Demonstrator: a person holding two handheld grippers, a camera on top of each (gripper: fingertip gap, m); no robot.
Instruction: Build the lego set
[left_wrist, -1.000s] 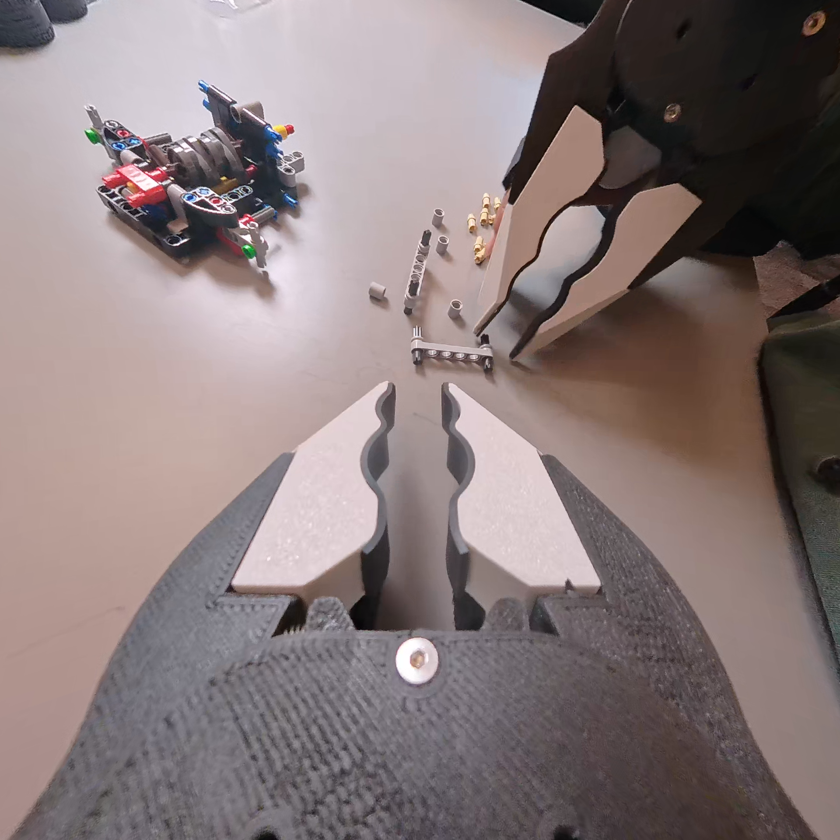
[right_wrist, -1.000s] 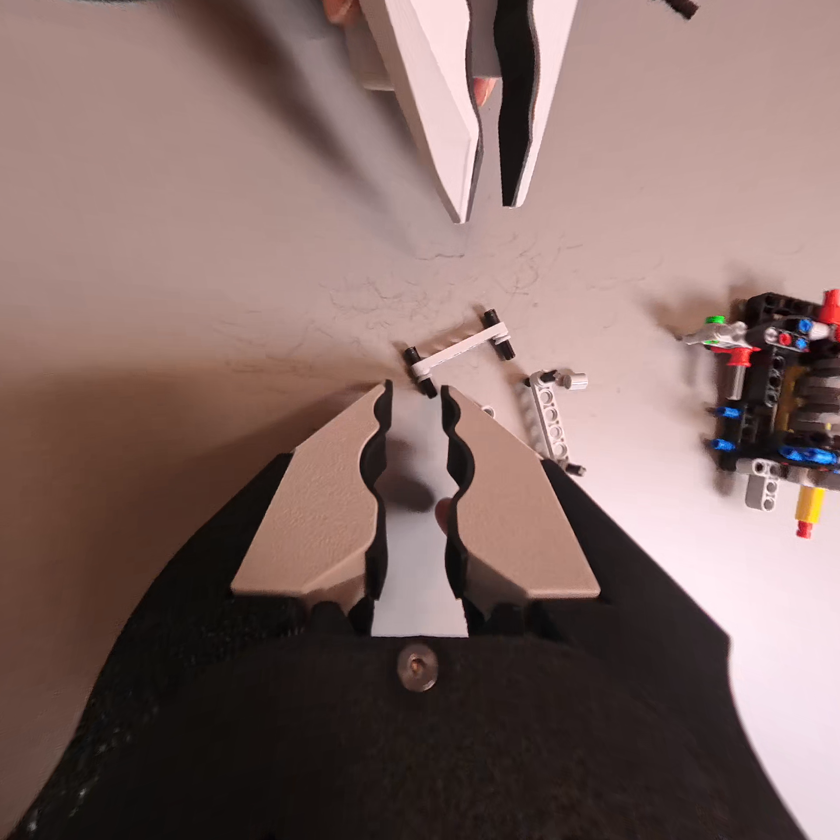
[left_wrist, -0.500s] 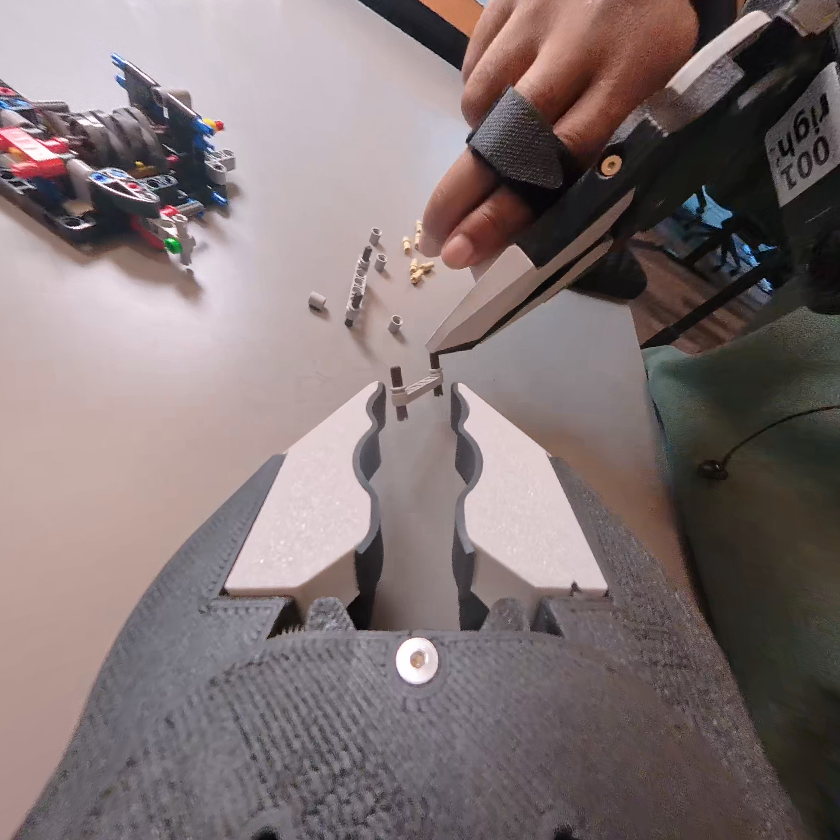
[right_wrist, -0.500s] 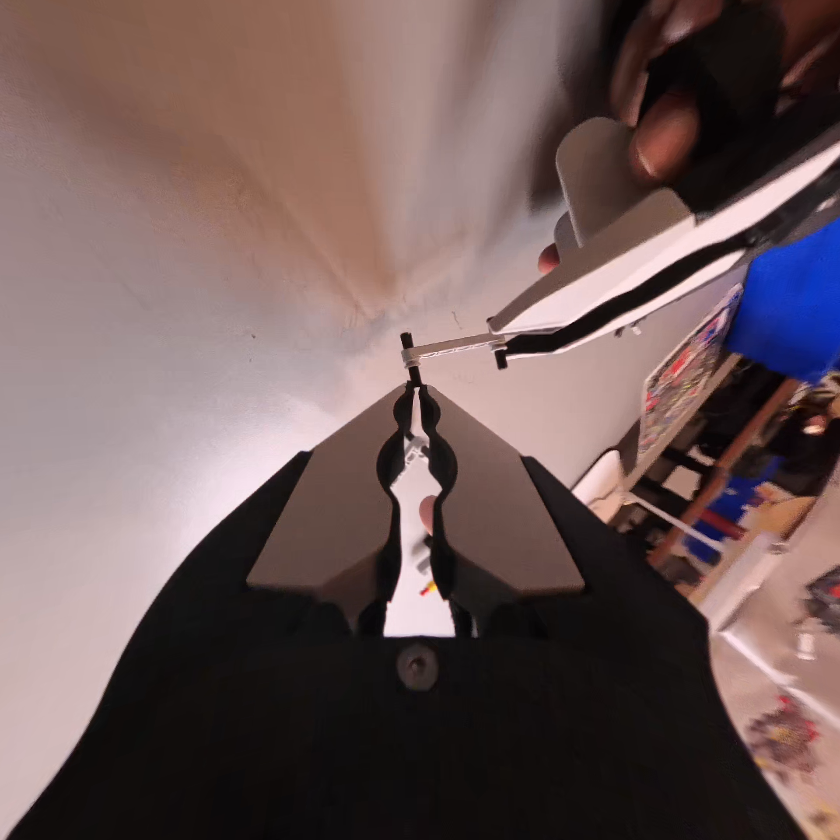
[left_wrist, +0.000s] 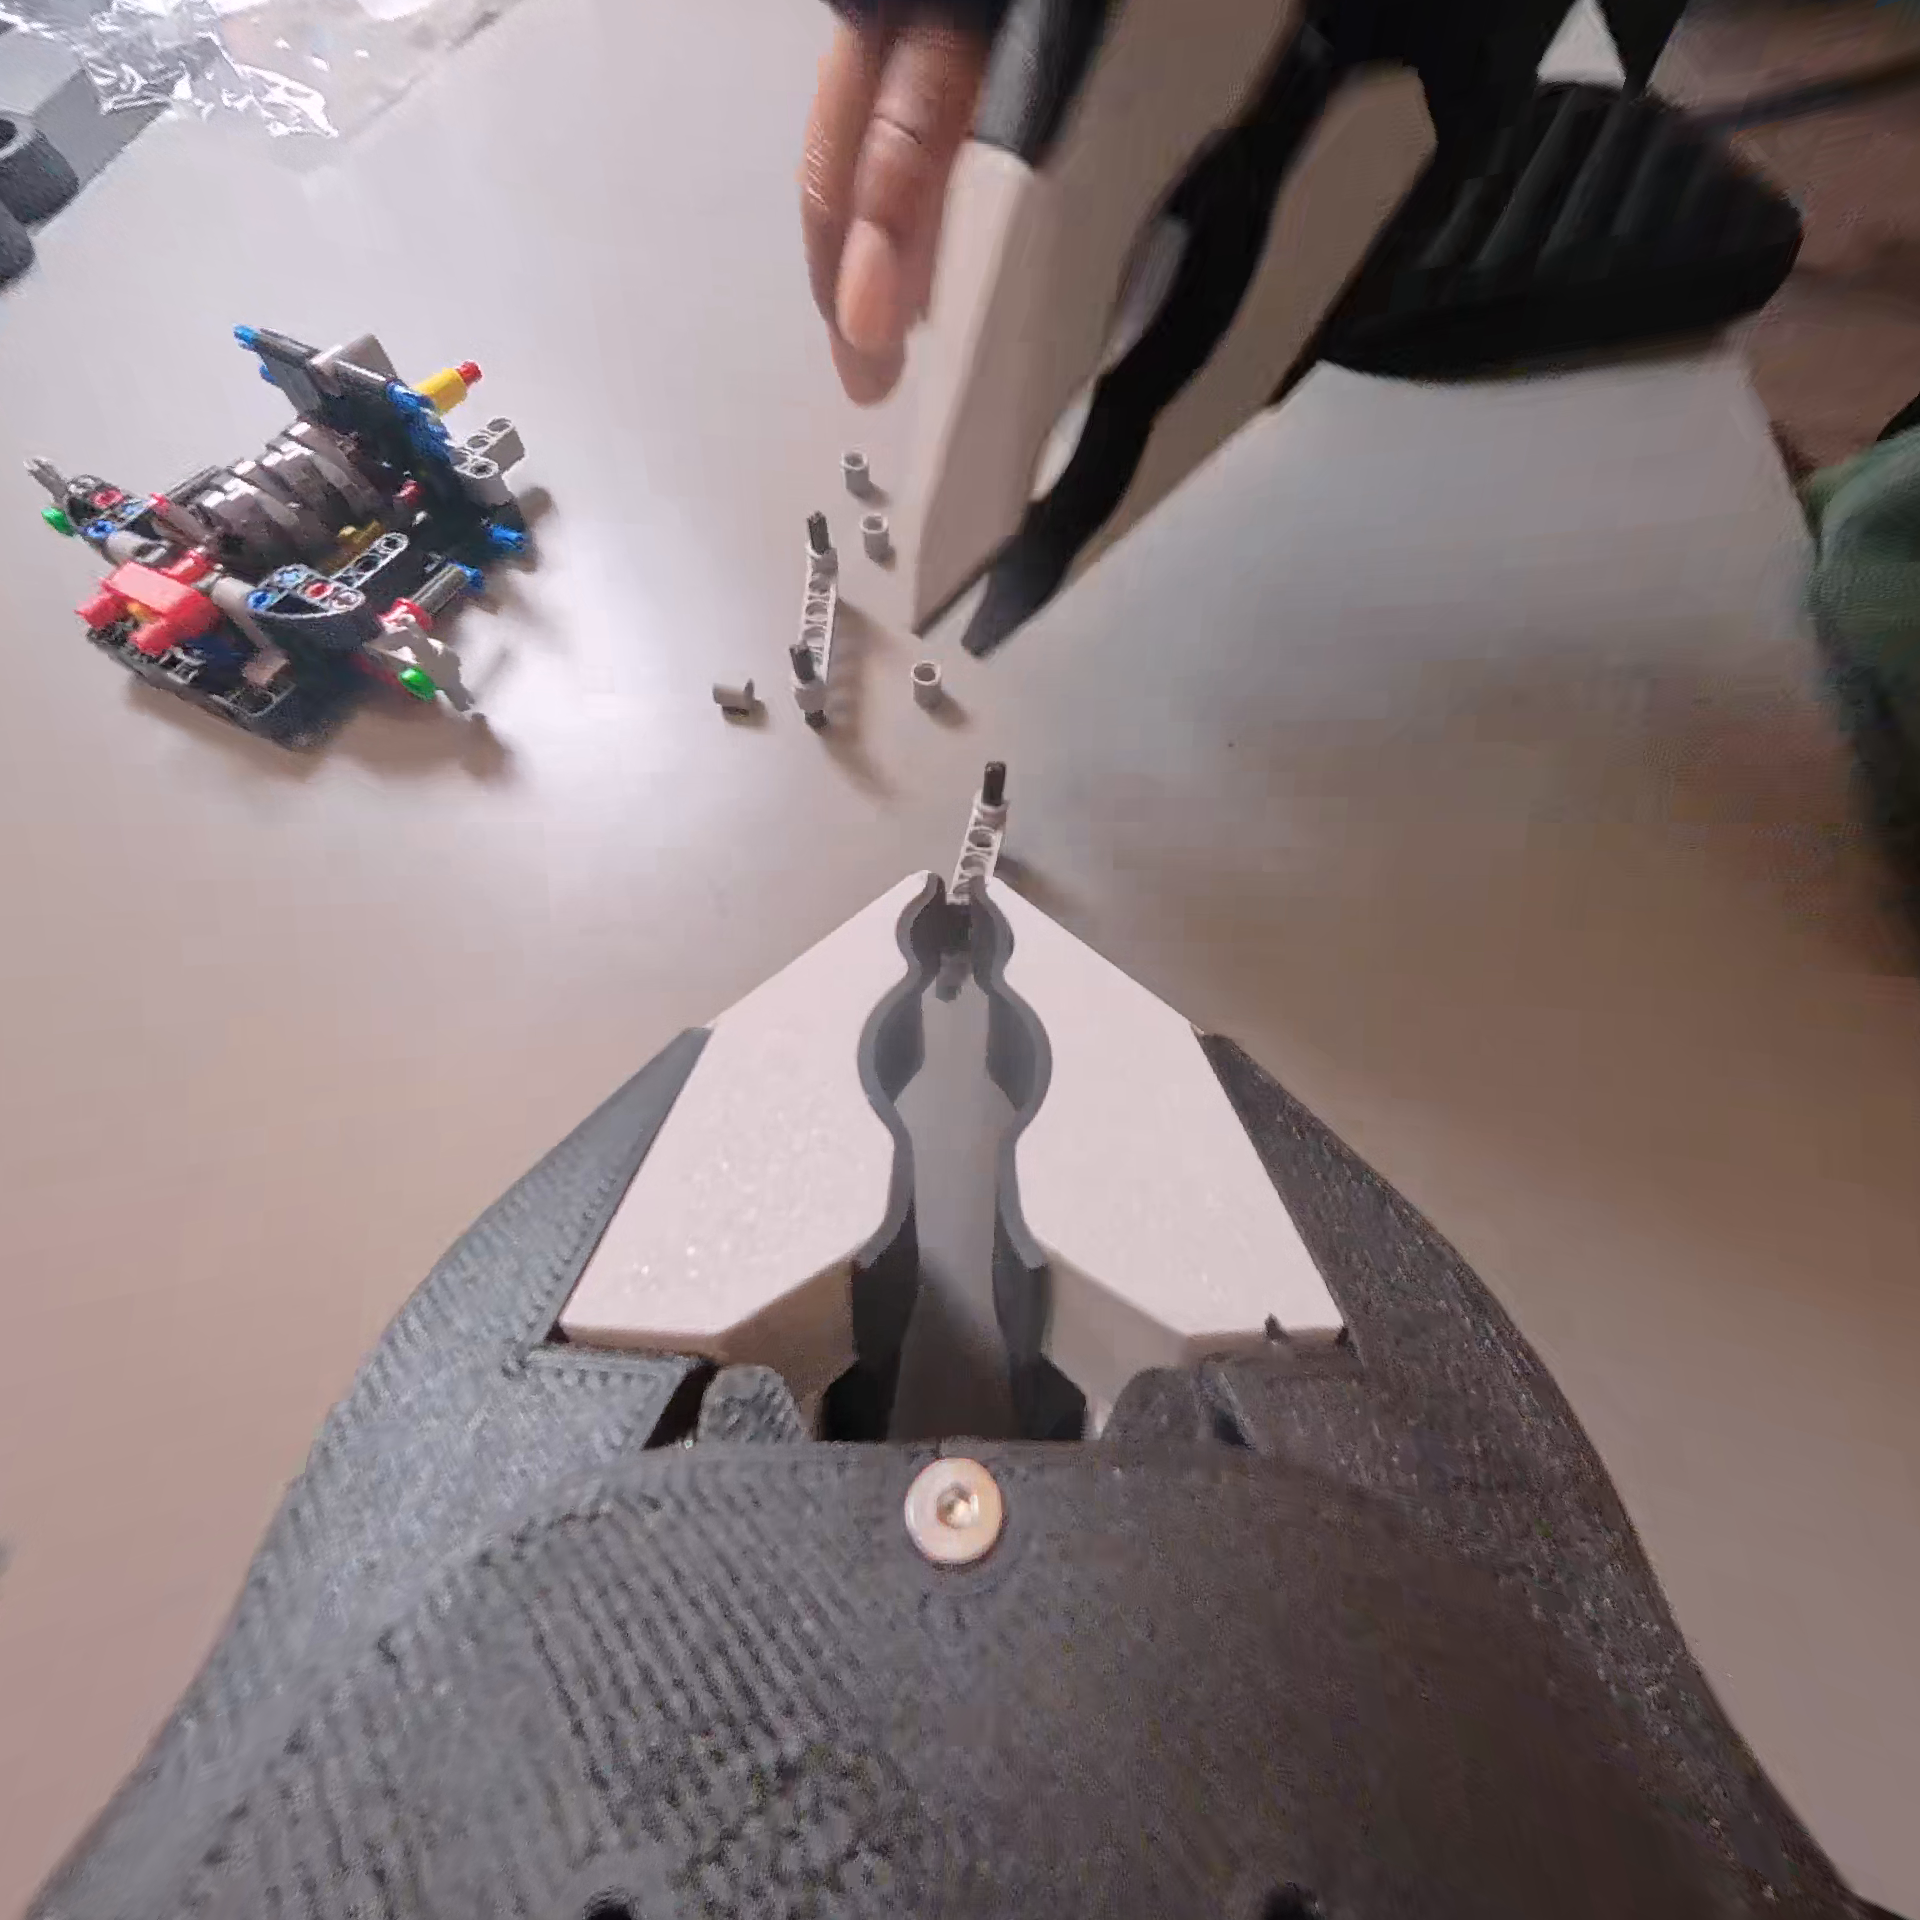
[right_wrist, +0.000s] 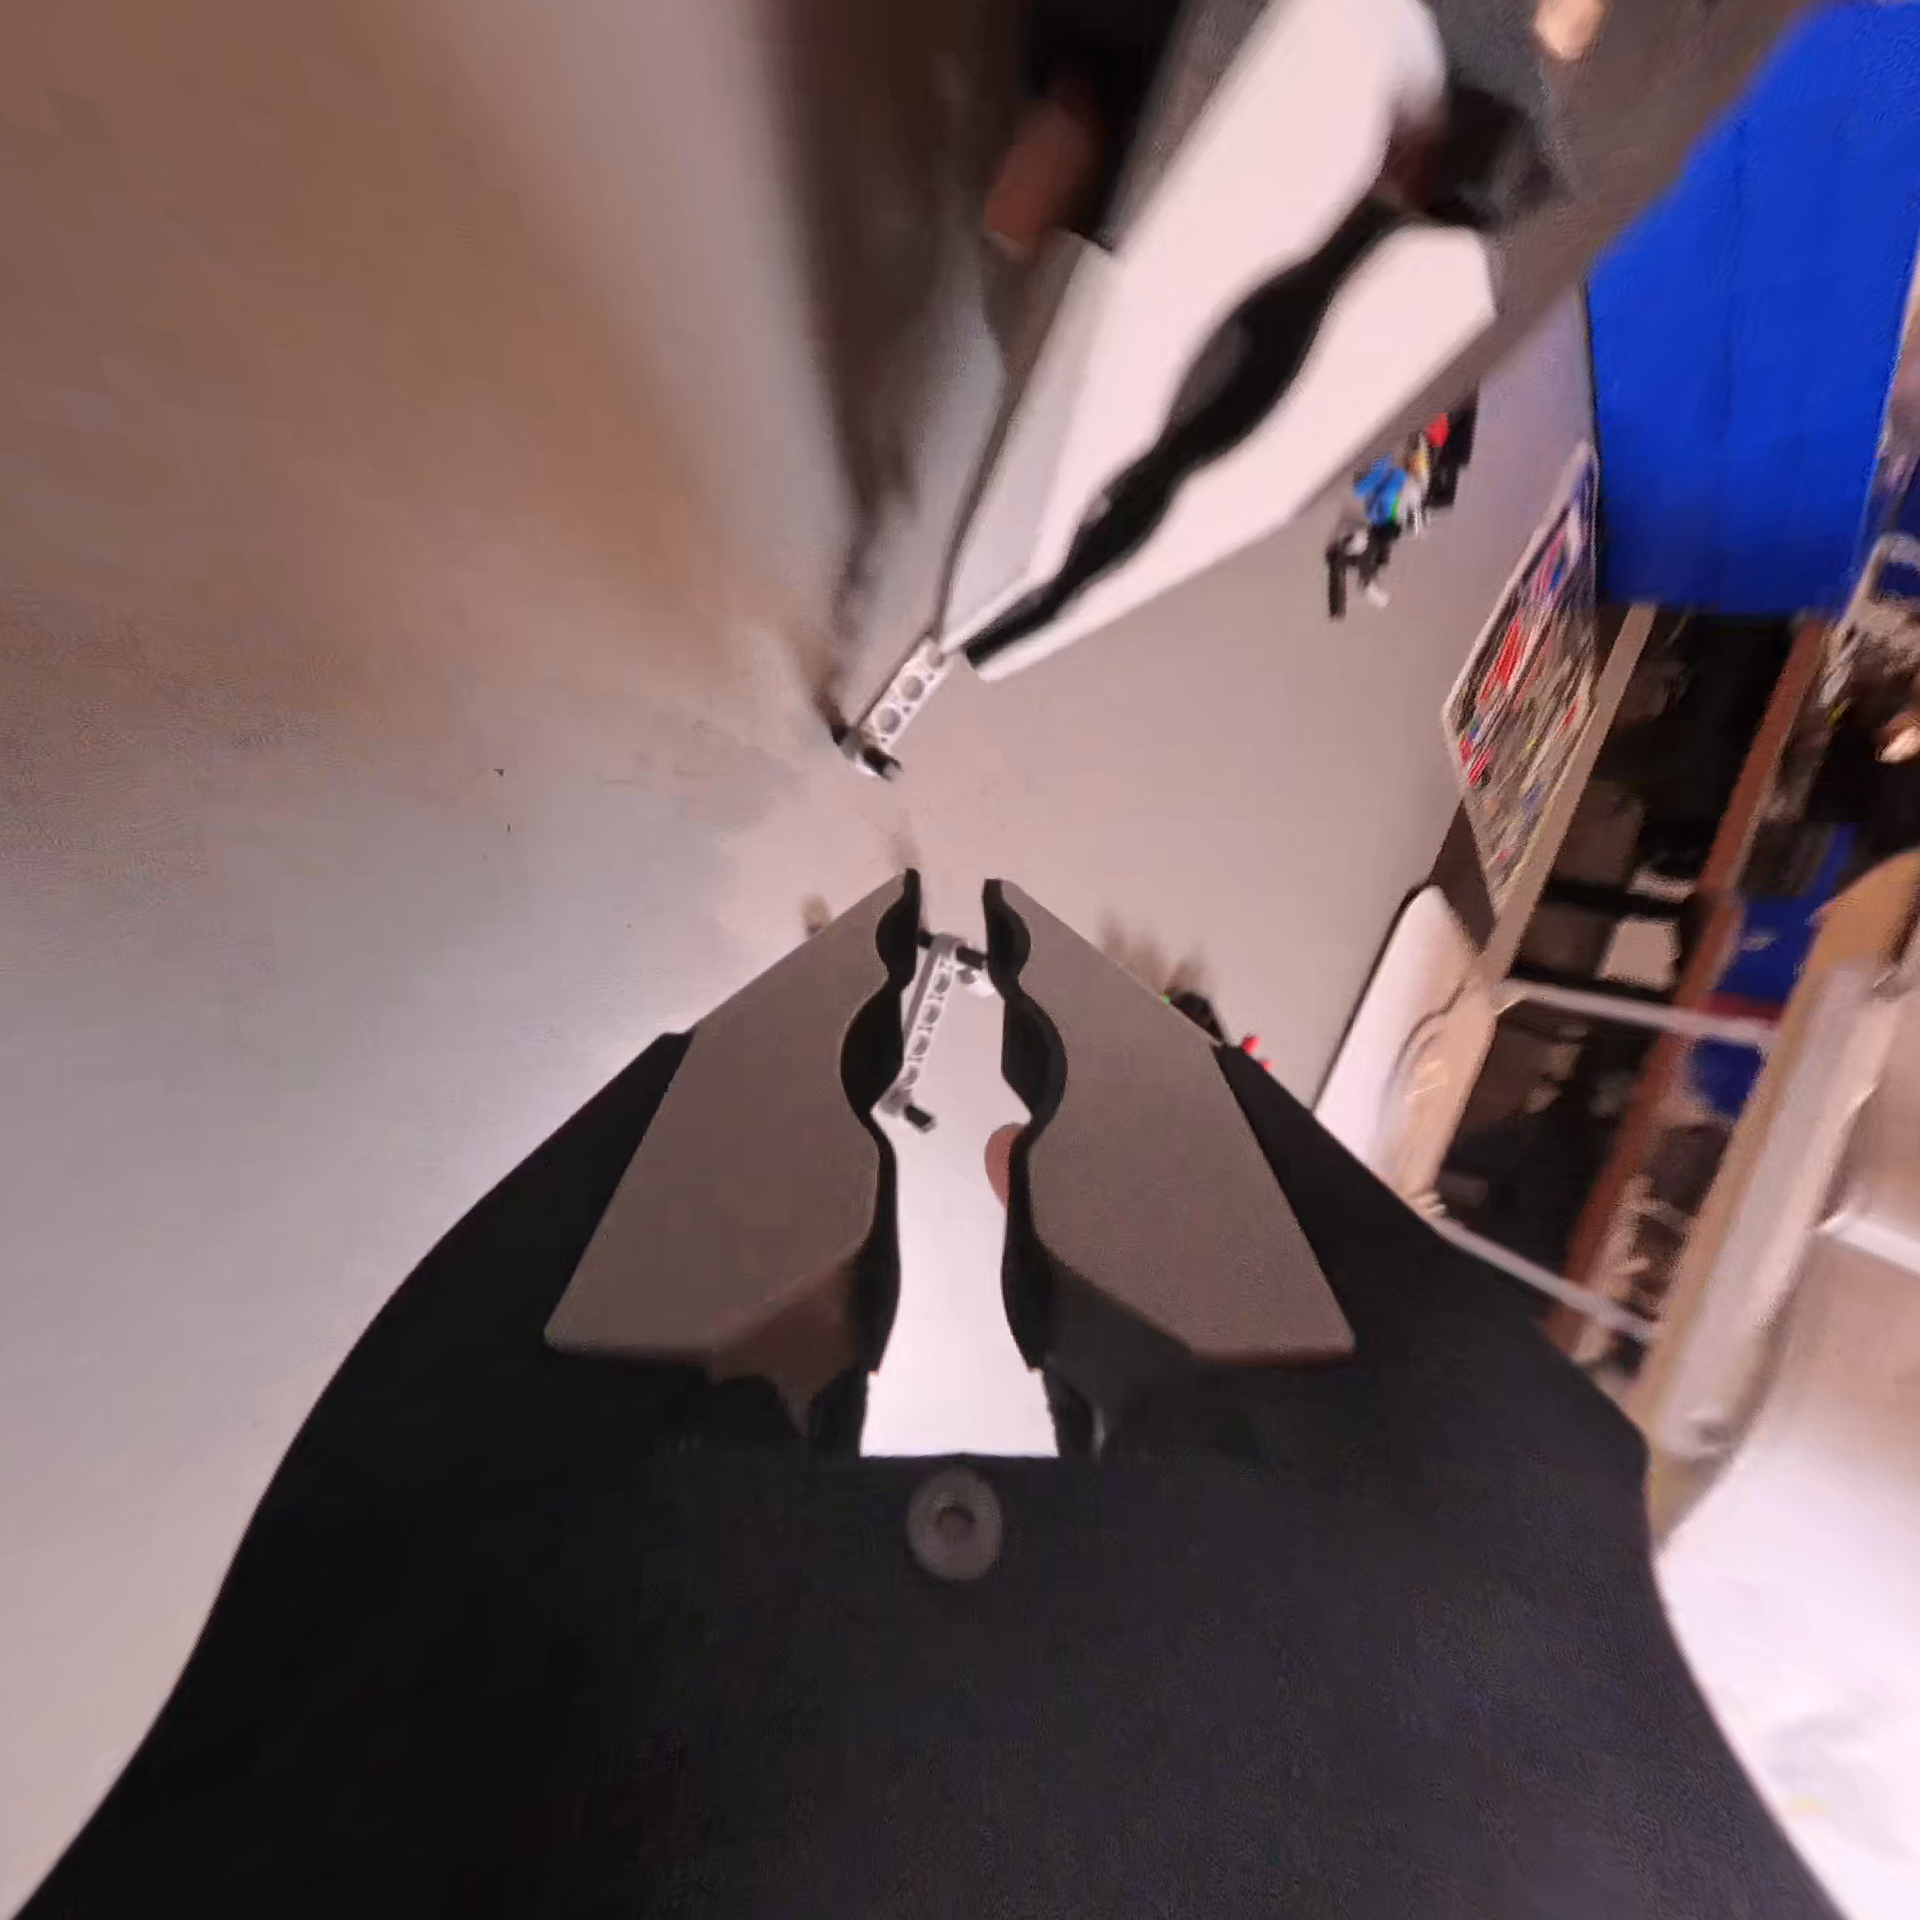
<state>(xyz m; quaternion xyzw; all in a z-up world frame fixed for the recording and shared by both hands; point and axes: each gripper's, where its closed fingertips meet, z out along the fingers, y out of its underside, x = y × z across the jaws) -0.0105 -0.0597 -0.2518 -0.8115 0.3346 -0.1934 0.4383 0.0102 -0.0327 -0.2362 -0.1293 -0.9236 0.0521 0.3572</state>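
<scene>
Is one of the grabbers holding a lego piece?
Yes. The left gripper pinches the gray holed beam by its near end. The right gripper is open, holding nothing.

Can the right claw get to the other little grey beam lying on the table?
Probably yes. The right claw is open, empty and hovers close beside the grey beam, with only small grey bushes nearby.

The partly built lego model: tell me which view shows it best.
The left wrist view. The partly built lego model lies sharp and whole on the table. In the right wrist view it is only a small blurred cluster of colours far off.
</scene>
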